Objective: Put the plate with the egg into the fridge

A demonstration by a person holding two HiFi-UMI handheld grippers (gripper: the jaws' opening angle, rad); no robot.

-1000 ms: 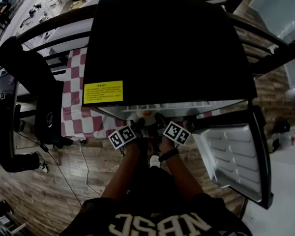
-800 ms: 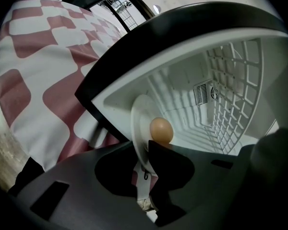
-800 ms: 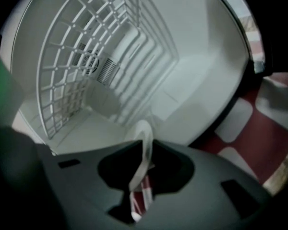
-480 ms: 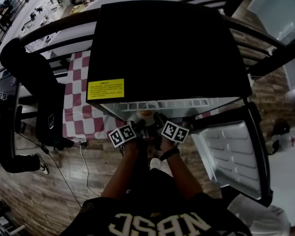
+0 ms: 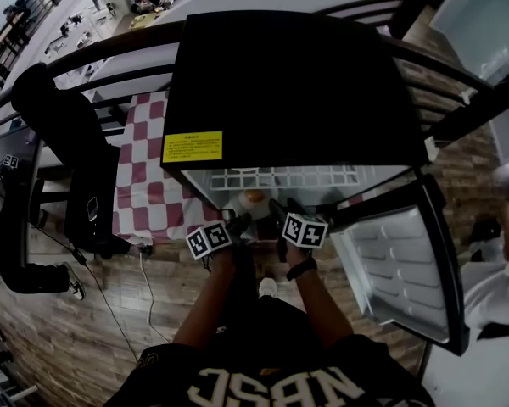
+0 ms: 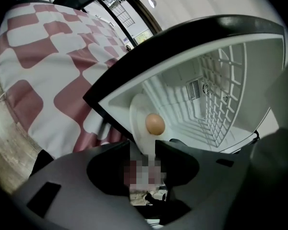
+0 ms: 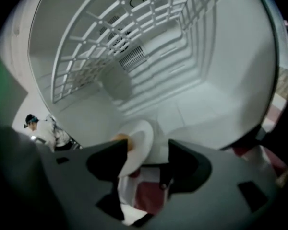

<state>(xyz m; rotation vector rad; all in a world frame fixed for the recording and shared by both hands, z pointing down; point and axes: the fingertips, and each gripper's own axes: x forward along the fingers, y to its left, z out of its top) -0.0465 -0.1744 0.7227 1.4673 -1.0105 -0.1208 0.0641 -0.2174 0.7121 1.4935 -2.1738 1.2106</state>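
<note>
The plate, a smooth white round one, sat on the fridge floor just inside the front edge, and the egg, tan and matt, lay on it. You had the plate's near rim between the jaws of both grippers. Your left gripper had just been opening: its dark jaws stood at their widest, with the thin rim filling most of the narrow gap, and nothing showed them pinching it. Your right gripper had just been opening too. Its jaws were clearly apart; the plate's edge lay close against one jaw, with open space before the other. Neither claw had a hold on the plate.

Around it, the fridge was a squat box with a flat, glossy black top and a pale, smooth plastic lining, stepped and ribbed at the back. A white wire shelf, a grid of thin bars, ran across above the plate. The door hung open at your right, its inner face white plastic moulded into rounded ridges inside a black frame. A yellow rectangular label sat on the top near the front corner. Beside the fridge at your left a red-and-white checked cloth draped down, over a wood-plank floor.
</note>
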